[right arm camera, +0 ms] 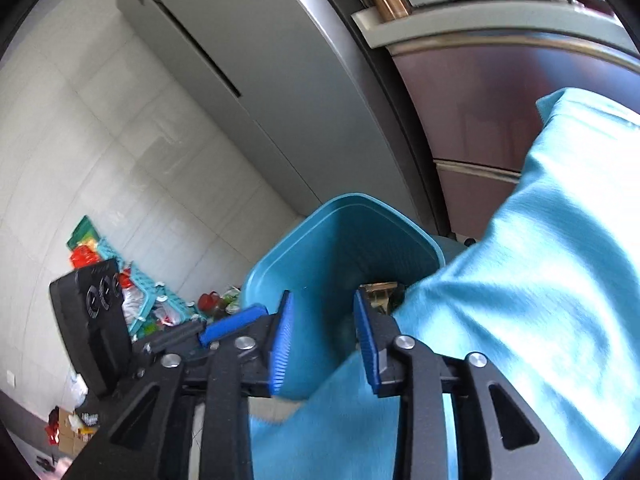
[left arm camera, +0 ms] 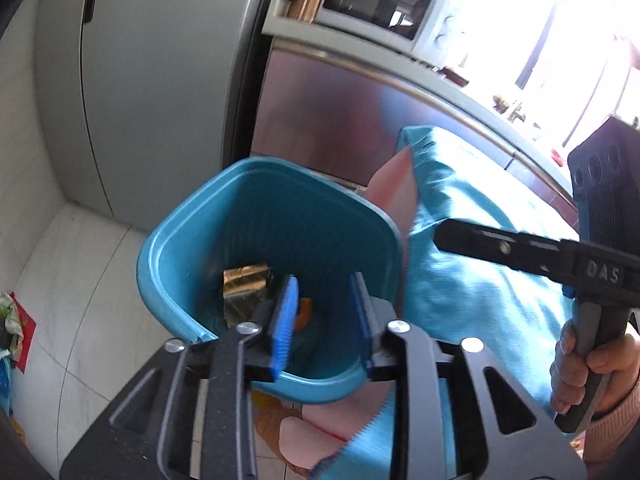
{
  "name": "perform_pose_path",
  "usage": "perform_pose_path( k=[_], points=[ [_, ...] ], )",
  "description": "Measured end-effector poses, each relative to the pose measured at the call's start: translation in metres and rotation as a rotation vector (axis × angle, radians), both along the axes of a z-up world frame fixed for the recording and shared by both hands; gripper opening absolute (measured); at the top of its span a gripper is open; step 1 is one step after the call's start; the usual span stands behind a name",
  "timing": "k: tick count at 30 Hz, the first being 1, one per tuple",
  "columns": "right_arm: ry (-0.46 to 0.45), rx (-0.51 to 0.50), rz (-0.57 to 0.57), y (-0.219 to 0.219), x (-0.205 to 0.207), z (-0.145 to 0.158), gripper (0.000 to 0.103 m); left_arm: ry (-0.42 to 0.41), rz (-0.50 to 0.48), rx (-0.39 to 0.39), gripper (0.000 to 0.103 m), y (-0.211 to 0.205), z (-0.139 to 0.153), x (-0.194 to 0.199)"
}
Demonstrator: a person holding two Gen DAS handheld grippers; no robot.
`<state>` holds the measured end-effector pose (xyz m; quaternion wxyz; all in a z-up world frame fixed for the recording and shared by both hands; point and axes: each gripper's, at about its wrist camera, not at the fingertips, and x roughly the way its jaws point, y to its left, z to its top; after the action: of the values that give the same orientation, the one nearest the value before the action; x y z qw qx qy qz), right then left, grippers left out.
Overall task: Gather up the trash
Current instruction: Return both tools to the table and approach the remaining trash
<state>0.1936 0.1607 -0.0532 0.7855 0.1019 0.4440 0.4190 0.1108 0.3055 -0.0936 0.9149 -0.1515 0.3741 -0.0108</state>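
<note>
Hovering over the blue bin (left arm camera: 240, 216), your left hand-held gripper (left arm camera: 324, 320) and right hand-held gripper (right arm camera: 324, 336) stand spread, empty. Gold wrapper trash (left arm camera: 244, 284) lies inside. Teal cloth (right arm camera: 520, 260) crowds the rim; "DAS" marks the right tool.

Both wrist cameras look steeply down from close above the blue trash bin (left arm camera: 256, 216) (right arm camera: 340, 232), each sighting between its own fingers into its mouth. Both views share the bin, the teal cloth (left arm camera: 472, 248) (right arm camera: 520, 280) beside it and the grey refrigerator (left arm camera: 152, 72) (right arm camera: 288, 92) behind it.
</note>
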Motion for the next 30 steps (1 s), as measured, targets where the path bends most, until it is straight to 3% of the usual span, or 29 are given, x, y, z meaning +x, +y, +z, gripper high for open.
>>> perform_pose_path(
  k=[5,12,17,25,30],
  points=[
    [-0.095,0.009,0.001,-0.048,-0.031,0.024,0.041,-0.077,-0.065,0.004,0.038,-0.026,0.022,-0.017],
    [-0.186,0.009,-0.149,-0.159,-0.066,0.052,0.044,-0.139,-0.217,-0.016,0.046,-0.078,0.043,-0.033],
    [-0.216,-0.039,-0.359,-0.249,-0.101,0.057,0.045,-0.135,-0.322,-0.035,0.046,-0.124,0.044,-0.037],
    [-0.190,-0.075,-0.734,-0.391,-0.151,0.045,0.045,-0.098,-0.450,-0.053,0.046,-0.192,0.039,-0.034],
    [-0.182,-0.108,-0.893,-0.445,-0.169,0.034,0.045,-0.085,-0.502,-0.047,0.046,-0.224,0.038,-0.034]
  ],
)
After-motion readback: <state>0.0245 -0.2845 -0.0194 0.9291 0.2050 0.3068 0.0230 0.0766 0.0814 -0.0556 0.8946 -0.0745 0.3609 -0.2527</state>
